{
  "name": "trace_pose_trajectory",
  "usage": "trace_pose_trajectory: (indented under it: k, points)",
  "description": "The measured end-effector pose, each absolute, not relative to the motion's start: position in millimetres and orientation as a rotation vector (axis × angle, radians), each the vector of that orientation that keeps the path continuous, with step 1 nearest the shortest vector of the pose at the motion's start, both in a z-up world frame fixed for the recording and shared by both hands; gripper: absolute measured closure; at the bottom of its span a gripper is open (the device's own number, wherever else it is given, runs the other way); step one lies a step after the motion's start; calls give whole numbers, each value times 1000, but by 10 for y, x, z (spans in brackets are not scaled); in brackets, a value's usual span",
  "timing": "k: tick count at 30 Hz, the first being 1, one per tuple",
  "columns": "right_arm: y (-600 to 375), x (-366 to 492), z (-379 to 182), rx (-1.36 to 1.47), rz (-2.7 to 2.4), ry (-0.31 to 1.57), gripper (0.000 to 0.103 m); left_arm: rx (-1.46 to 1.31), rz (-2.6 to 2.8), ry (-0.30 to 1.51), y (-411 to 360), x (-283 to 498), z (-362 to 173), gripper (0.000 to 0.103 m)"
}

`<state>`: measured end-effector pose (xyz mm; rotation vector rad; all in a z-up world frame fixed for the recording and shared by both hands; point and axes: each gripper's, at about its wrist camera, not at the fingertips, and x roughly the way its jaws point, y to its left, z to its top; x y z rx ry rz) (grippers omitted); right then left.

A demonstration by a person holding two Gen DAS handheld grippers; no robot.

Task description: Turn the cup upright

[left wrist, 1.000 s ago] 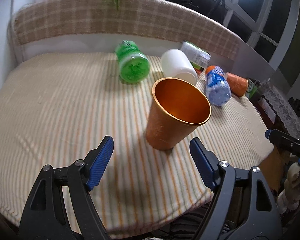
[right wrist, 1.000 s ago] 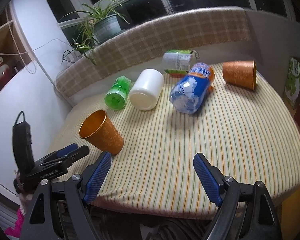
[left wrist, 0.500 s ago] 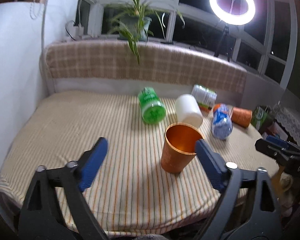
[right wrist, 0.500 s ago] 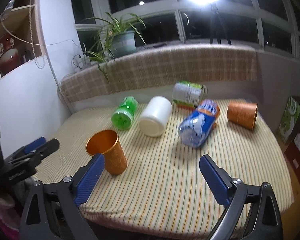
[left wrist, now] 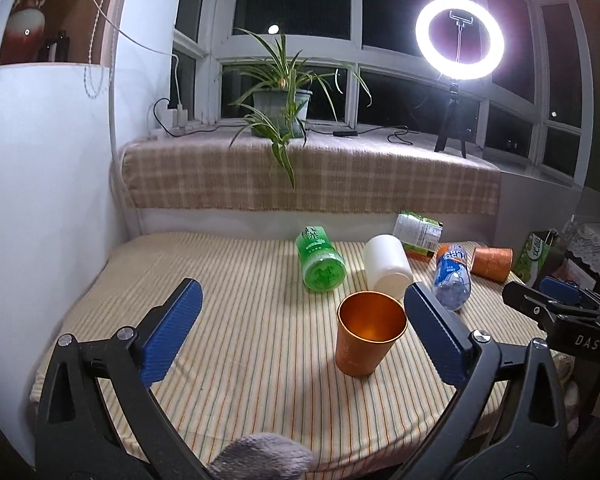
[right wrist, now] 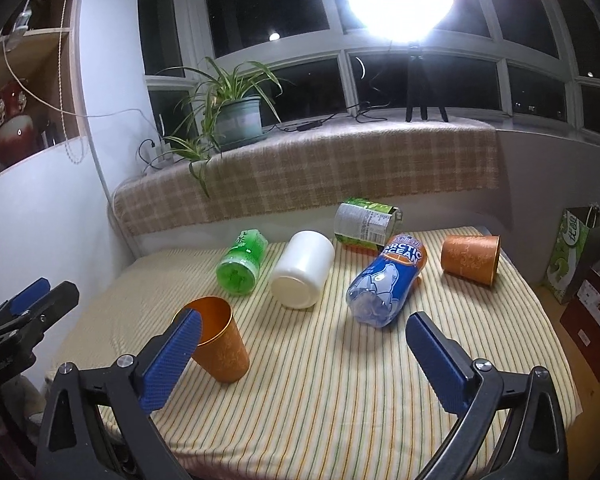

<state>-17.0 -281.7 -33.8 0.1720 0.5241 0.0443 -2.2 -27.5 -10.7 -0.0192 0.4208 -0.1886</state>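
An orange metal cup (left wrist: 366, 335) stands upright, mouth up, on the striped cloth near the table's front; it also shows in the right wrist view (right wrist: 219, 347). A second orange cup (left wrist: 492, 263) lies on its side at the far right, seen too in the right wrist view (right wrist: 470, 259). My left gripper (left wrist: 300, 330) is open and empty, held back from and above the upright cup. My right gripper (right wrist: 300, 354) is open and empty, near the front edge.
A green bottle (right wrist: 241, 261), a white jar (right wrist: 303, 268), a blue water bottle (right wrist: 386, 284) and a green-labelled can (right wrist: 364, 225) lie on their sides across the back of the table (right wrist: 340, 392). A padded ledge with a plant (right wrist: 230, 114) and ring light stands behind.
Both grippers have pulled back and risen away from the table, so more of the room shows. The upright orange cup stays standing where it was.
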Motion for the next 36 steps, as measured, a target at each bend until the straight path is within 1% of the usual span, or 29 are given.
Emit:
trace_pose_trajectory:
  k: [36]
  points:
    - [-2785, -155, -307, 179, 60, 527, 0, -14, -177, 400, -258, -99, -9, 0]
